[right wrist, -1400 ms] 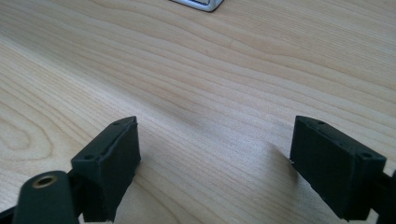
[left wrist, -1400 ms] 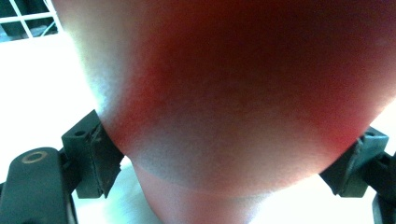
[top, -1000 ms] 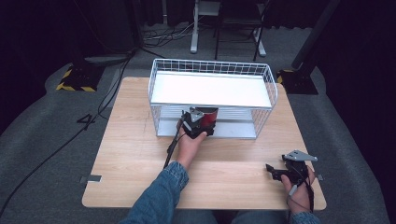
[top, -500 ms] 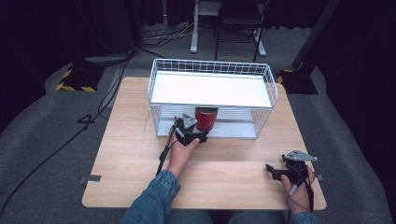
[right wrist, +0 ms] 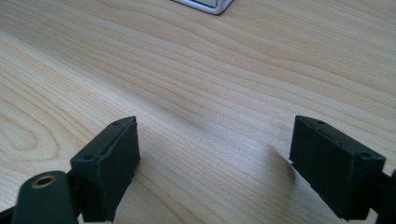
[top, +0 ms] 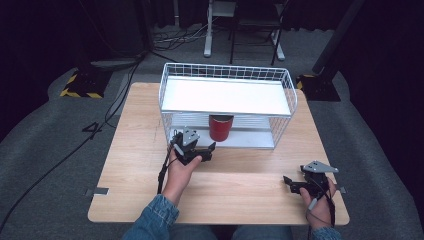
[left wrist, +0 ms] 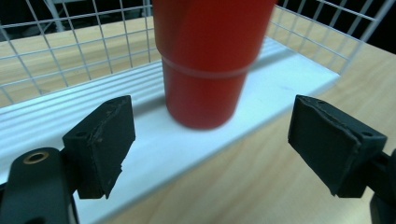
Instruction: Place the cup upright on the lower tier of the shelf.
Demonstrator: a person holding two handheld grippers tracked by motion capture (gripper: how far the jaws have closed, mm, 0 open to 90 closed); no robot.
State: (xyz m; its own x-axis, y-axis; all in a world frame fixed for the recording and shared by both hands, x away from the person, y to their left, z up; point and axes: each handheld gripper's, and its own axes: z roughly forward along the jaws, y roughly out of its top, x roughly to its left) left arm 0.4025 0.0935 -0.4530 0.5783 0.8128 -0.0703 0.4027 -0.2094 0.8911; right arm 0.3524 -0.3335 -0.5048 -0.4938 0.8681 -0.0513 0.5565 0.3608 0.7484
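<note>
A red cup (top: 220, 128) stands upright on the lower shelf (top: 252, 140) of a white wire rack (top: 226, 68) on the wooden table (top: 250, 197). My left gripper (top: 199, 145) is just in front of the rack, left of the cup and apart from it, open with nothing held. In the left gripper view the red cup (left wrist: 205, 60) stands beyond the spread jaws of the left gripper (left wrist: 224, 144), on the white shelf (left wrist: 289, 88). My right gripper (top: 292, 184) rests near the table's front right, open; the right gripper (right wrist: 215, 158) has bare wood between its jaws.
The rack's flat white top shelf (top: 227, 96) overhangs the cup, and wire sides close in the back and ends. A black cable (top: 163, 172) trails from the left gripper along the forearm. Dark floor, cables and stand legs surround the table.
My left gripper let go of the red cup inside the rack and drew back toward the person and leftward. The cup stays on the lower shelf. The right gripper has not moved.
</note>
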